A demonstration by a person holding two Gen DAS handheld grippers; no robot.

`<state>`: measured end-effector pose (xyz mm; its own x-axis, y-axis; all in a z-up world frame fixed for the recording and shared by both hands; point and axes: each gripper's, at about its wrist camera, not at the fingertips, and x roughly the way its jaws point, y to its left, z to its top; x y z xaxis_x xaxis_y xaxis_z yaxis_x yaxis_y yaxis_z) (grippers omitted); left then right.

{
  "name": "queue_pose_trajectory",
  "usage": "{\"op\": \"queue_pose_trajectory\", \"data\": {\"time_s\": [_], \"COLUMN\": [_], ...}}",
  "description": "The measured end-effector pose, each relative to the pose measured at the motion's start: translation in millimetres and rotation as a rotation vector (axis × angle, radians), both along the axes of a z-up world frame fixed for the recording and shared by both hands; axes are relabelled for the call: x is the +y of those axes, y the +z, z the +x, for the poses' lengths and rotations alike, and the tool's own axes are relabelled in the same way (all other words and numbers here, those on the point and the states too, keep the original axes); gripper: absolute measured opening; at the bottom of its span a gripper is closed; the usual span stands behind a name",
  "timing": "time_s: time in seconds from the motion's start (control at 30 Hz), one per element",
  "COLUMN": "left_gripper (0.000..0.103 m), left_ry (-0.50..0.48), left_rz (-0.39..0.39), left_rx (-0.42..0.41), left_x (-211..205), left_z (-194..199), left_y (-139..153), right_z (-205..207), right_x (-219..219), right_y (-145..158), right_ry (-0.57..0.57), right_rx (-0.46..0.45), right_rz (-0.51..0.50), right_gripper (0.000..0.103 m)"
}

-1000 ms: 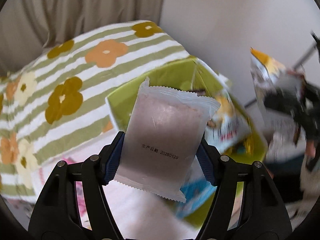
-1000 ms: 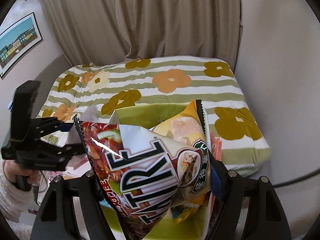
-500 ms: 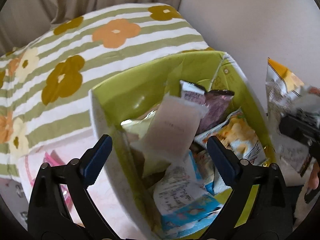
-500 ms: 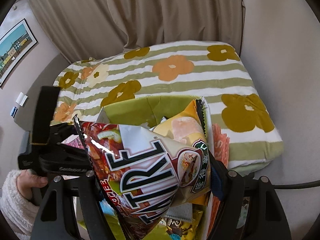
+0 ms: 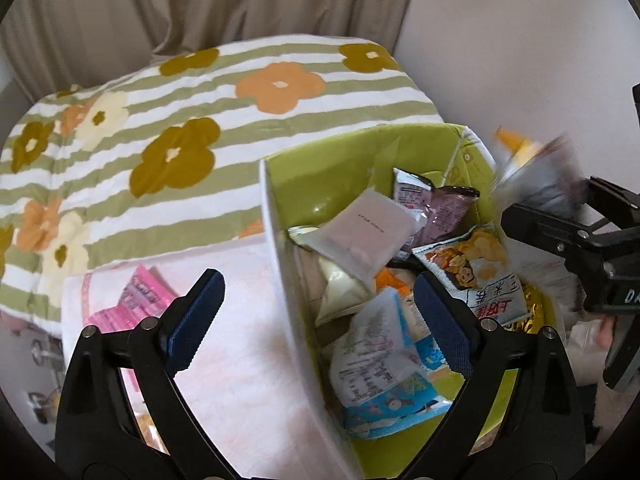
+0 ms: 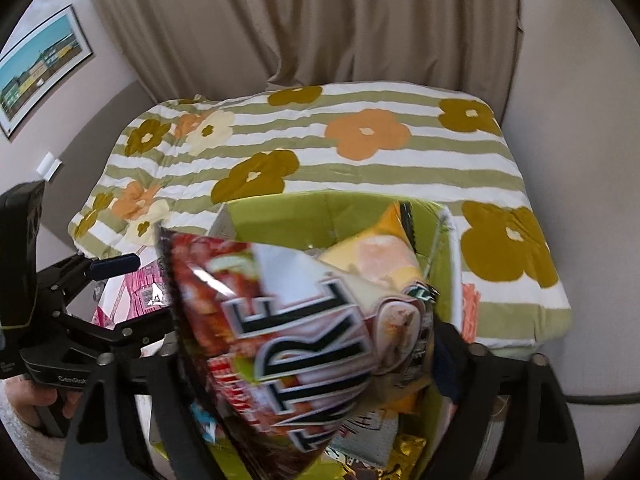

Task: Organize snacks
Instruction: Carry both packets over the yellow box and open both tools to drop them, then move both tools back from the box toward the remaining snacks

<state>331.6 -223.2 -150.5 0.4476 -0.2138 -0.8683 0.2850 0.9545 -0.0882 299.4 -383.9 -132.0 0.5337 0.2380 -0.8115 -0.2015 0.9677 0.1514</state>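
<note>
A green box (image 5: 320, 184) with white outer walls stands on the bed and holds several snack packets. A pale pink packet (image 5: 364, 234) lies on top of the pile inside it. My left gripper (image 5: 316, 316) is open and empty, above the box's left wall. My right gripper (image 6: 308, 344) is shut on a red snack bag (image 6: 288, 332) with large lettering and a yellow packet (image 6: 380, 256) behind it, held above the box (image 6: 280, 216). The right gripper also shows blurred in the left wrist view (image 5: 560, 232), at the box's right side.
A green-striped flowered quilt (image 5: 180, 128) covers the bed. A white and pink towel (image 5: 240, 360) with pink packets (image 5: 140, 300) lies left of the box. An orange packet (image 6: 470, 312) lies right of the box. Beige curtains (image 6: 320, 32) and walls stand behind.
My left gripper opened and let the pale pink packet drop into the box, then drew back a little. My right gripper kept hold of its bags and shifted slightly over the box.
</note>
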Motion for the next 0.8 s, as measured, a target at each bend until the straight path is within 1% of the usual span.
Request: {"op": "queue_pose_trajectory", "data": {"time_s": [0.07, 0.13, 0.2, 0.33, 0.47, 0.63, 0.8], "left_gripper": [0.095, 0.095, 0.095, 0.095, 0.095, 0.095, 0.095], "left_ry": [0.005, 0.008, 0.016, 0.031, 0.065, 0.124, 0.18], "left_rz": [0.001, 0.004, 0.01, 0.011, 0.02, 0.027, 0.041], "left_rx": [-0.002, -0.003, -0.004, -0.002, 0.005, 0.016, -0.009], "left_x": [2.8, 5.5, 7.0, 13.0, 24.6, 51.0, 86.7], "left_z": [-3.8, -10.0, -15.3, -29.5, -46.7, -73.9, -101.8], "left_y": [1.2, 0.8, -0.4, -1.3, -2.8, 0.3, 11.8], "right_z": [-8.6, -17.2, -23.6, -27.8, -32.5, -40.8, -54.9], "right_x": [5.0, 7.9, 8.8, 3.7, 3.6, 16.3, 45.9], "right_y": [2.6, 2.0, -1.6, -4.7, 0.1, 8.9, 24.3], "right_ry": [0.013, 0.023, 0.029, 0.033, 0.028, 0.061, 0.112], "right_rx": [-0.047, -0.069, -0.06, -0.013, -0.024, -0.04, -0.071], "right_rz": [-0.02, -0.036, -0.041, 0.021, 0.047, 0.036, 0.045], "right_gripper": [0.1, 0.1, 0.1, 0.1, 0.1, 0.1, 0.1]}}
